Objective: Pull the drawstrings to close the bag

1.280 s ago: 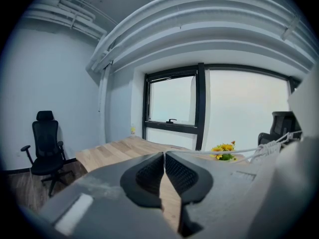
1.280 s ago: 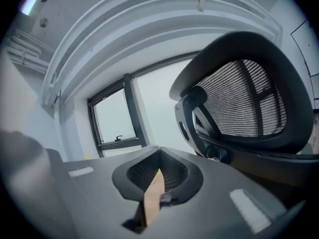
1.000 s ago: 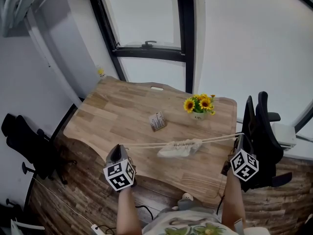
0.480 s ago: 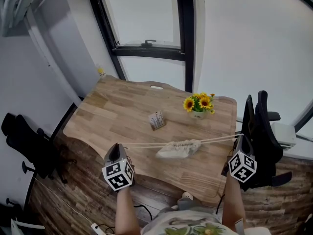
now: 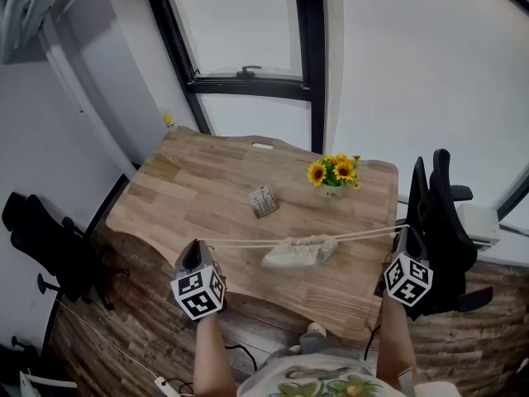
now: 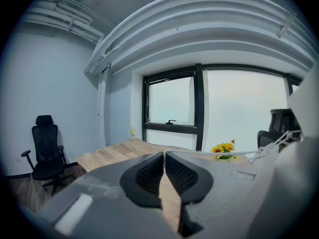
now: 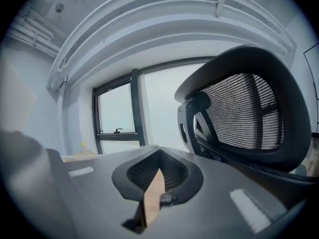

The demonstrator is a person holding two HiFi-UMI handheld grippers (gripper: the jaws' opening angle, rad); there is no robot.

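A cream drawstring bag point(image 5: 299, 251) lies gathered on the wooden table point(image 5: 190, 184), a little in front of its middle. Its white drawstrings point(image 5: 240, 243) stretch taut to both sides. My left gripper point(image 5: 197, 247) is at the table's near left edge, shut on the left string end. In the left gripper view the string point(image 6: 214, 153) runs from the shut jaws point(image 6: 164, 154) rightward to the bag point(image 6: 266, 151). My right gripper point(image 5: 404, 232) is off the table's right edge, shut where the right string point(image 5: 372, 235) ends. In the right gripper view point(image 7: 158, 156) the string is hidden.
A pot of sunflowers point(image 5: 333, 174) stands at the back right of the table, and a small printed card point(image 5: 264, 201) lies near the middle. A black office chair point(image 5: 438, 222) is close behind my right gripper. Another chair point(image 5: 41, 238) stands on the floor at left.
Both grippers have drifted very slightly down and left in the head view. The strings stay taut and the bag has barely shifted.
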